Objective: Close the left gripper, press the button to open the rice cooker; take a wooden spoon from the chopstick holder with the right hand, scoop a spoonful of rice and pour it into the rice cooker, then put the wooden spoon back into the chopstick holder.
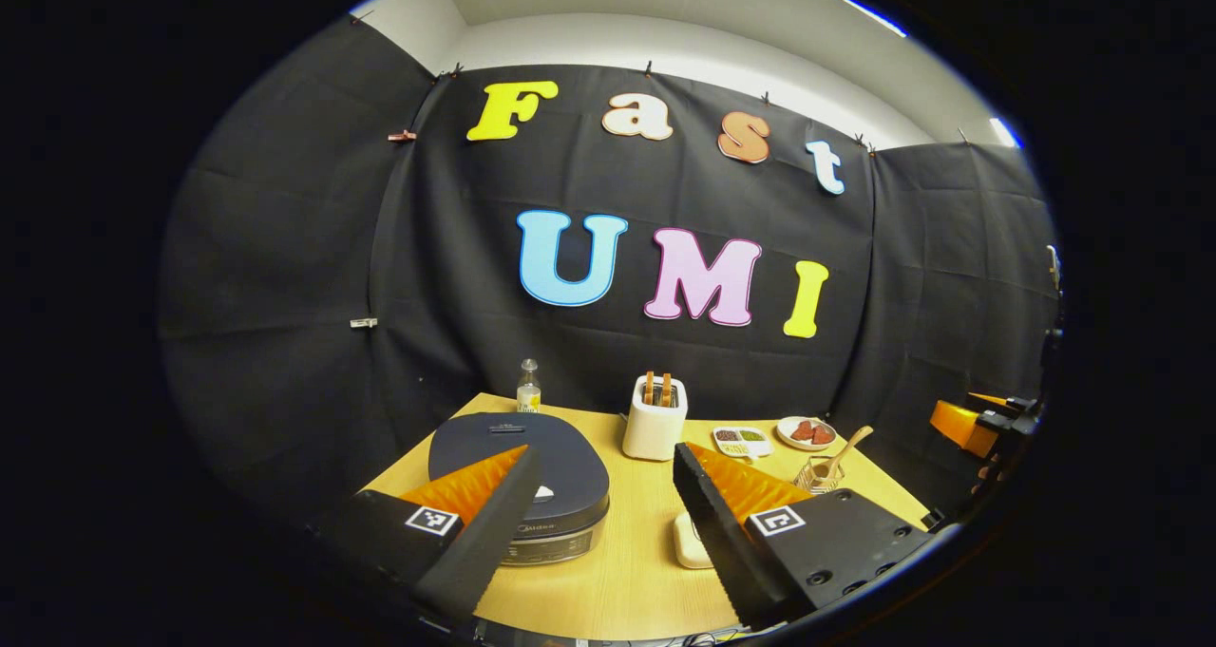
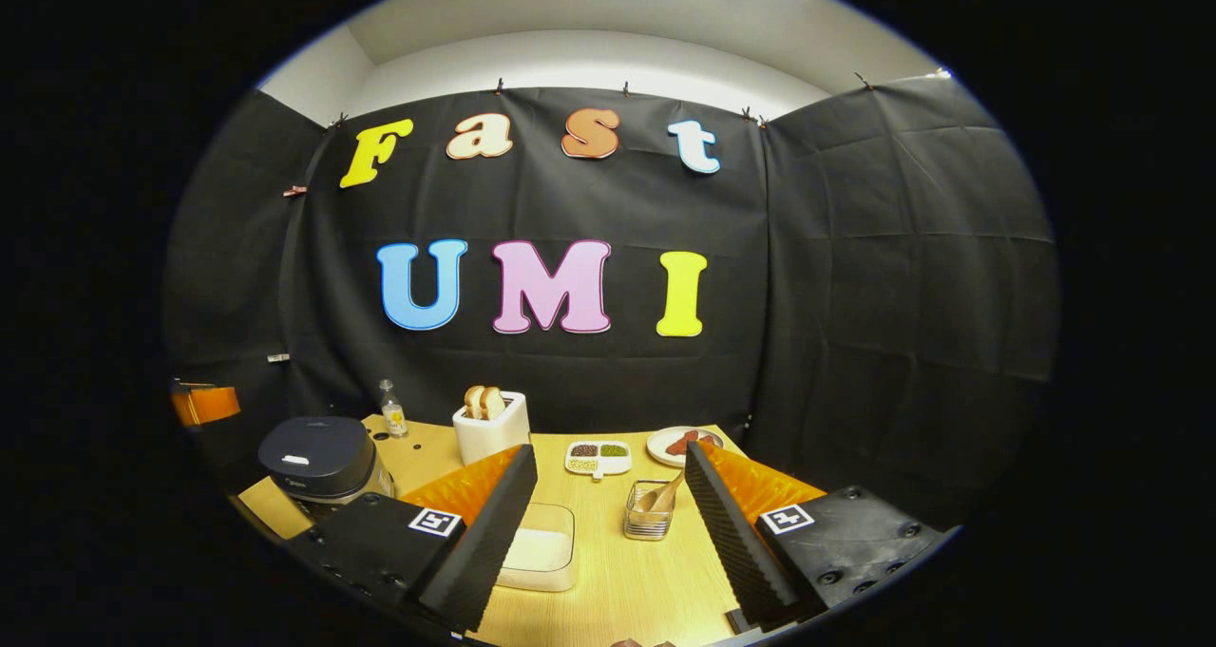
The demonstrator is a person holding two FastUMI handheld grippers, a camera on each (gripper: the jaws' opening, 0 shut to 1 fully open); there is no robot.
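Left gripper (image 1: 603, 495) fingers spread, dark rice cooker (image 1: 518, 471) lid down

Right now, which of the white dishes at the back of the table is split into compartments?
The rectangular tray beside the toaster: it has separate sections holding dark and green contents. The round plate to its right is undivided and carries reddish pieces.

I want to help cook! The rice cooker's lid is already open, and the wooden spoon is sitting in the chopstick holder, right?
Not quite. The rice cooker has its lid shut, as the left gripper view shows. The wooden spoon does sit in the chopstick holder, as you said.
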